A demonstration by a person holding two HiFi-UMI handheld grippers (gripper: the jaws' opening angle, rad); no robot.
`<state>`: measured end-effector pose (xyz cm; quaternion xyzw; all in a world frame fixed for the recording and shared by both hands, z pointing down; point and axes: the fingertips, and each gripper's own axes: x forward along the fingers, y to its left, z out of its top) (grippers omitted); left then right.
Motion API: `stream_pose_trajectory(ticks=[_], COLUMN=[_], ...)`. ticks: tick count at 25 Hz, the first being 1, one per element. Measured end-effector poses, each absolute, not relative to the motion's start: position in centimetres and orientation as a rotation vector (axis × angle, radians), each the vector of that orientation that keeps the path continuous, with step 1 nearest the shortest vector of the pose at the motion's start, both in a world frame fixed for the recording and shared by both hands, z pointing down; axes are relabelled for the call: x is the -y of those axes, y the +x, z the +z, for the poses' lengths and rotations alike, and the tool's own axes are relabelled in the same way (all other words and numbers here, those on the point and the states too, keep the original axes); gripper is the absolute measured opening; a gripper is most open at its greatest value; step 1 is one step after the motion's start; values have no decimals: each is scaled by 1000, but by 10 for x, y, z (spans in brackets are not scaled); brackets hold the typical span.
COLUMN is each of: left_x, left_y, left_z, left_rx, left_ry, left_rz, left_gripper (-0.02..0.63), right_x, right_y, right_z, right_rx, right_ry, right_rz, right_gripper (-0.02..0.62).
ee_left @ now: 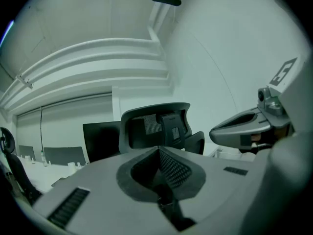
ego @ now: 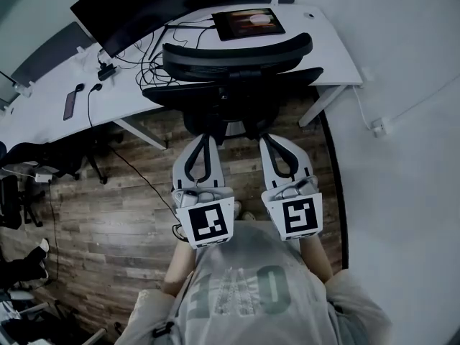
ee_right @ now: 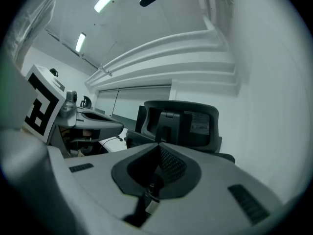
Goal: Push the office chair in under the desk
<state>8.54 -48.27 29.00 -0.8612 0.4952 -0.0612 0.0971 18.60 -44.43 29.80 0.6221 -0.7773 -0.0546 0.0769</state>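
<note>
Black mesh on a stiff plastic frame makes up the office chair (ego: 237,67), which stands with its back towards us at the front edge of the white desk (ego: 338,56), between the desk's legs. We judge it fairly heavy but free to roll over the wood-plank floor (ego: 122,214). The mesh should give under pressure, so the rigid frame of the backrest or its central spine is the better place to push.

The left gripper (ego: 203,141) and the right gripper (ego: 277,141) point at the lower back of the chair. In both gripper views the fingers are pressed together with nothing between them, and the chair appears a little ahead, not touched.

We find no brand or label readable on the chair. The cubes carry only square markers, and the large print on the person's shirt (ego: 244,293) cannot be read with confidence.
</note>
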Motion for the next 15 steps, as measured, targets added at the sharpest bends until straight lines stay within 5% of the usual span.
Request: stream_pose_trajectory(ticks=[15], left_x=[485], left_y=[83], left_z=[298], left_rx=[-1513], left_ry=[-2585], left_rz=[-211], left_gripper=[16], right_x=[444], right_y=[195], right_z=[305], right_rx=[2304], right_ry=[1856], right_rz=[-122], right_gripper=[20])
